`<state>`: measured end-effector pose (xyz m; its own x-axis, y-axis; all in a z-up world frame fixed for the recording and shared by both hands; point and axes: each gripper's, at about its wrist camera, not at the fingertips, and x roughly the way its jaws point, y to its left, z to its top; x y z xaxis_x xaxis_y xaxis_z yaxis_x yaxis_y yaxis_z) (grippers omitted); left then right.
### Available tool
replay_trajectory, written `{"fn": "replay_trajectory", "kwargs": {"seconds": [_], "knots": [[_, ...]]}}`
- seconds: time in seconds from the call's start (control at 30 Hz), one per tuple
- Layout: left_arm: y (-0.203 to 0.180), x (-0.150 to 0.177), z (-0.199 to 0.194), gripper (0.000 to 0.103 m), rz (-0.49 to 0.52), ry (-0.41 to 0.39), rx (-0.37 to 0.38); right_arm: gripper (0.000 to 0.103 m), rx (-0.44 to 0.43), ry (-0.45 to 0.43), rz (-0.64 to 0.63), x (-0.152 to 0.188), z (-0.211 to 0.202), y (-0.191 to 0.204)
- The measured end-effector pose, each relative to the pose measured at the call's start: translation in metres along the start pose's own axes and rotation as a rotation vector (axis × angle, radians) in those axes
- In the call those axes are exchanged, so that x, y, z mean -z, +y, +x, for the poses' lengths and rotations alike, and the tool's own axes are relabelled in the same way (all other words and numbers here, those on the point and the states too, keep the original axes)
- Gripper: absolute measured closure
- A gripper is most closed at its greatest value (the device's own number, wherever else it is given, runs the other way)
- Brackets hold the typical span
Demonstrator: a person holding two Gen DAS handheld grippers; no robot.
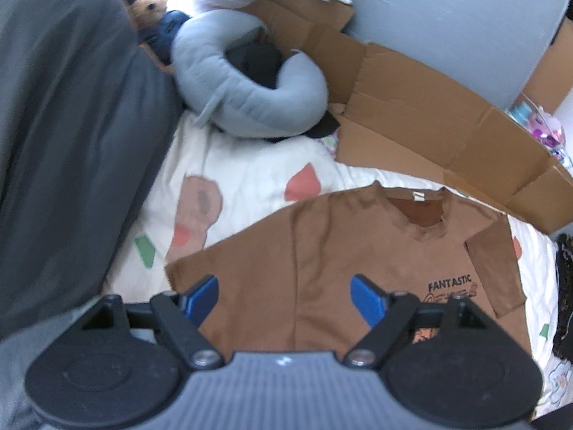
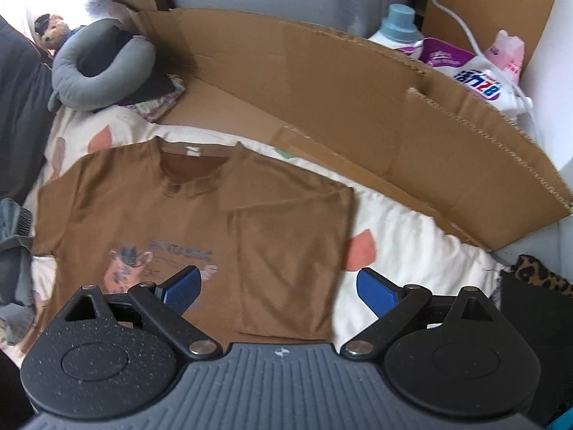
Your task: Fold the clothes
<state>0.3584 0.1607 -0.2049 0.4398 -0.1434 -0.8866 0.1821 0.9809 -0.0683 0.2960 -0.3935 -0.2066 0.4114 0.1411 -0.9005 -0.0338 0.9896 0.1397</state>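
My left gripper (image 1: 284,299) and right gripper (image 2: 277,292) hover over the brown T-shirt (image 2: 200,222), jaws spread, holding nothing. The shirt lies flat on the bed sheet (image 2: 412,236). Only the right view shows 1 detergent bottle (image 2: 397,25), far right.

left gripper (image 1: 284,295): jaws spread wide; nothing held
right gripper (image 2: 279,288): jaws spread wide; nothing held

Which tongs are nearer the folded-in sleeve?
The right tongs: they hover directly over the folded-in sleeve. The left tongs hover over the T-shirt's other half.
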Motion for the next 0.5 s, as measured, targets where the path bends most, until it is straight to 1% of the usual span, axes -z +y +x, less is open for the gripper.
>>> {"fn": "replay_trajectory", "kwargs": {"seconds": [0.3,0.5], "knots": [[0.018,0.050,-0.006,0.020,-0.080,0.050,0.003,0.006,-0.039,0.030,0.112,0.006,0.005,0.025],[0.025,0.078,0.003,0.020,-0.139,0.069,-0.006,0.006,-0.046,0.028,0.136,0.013,0.007,0.050]]}}
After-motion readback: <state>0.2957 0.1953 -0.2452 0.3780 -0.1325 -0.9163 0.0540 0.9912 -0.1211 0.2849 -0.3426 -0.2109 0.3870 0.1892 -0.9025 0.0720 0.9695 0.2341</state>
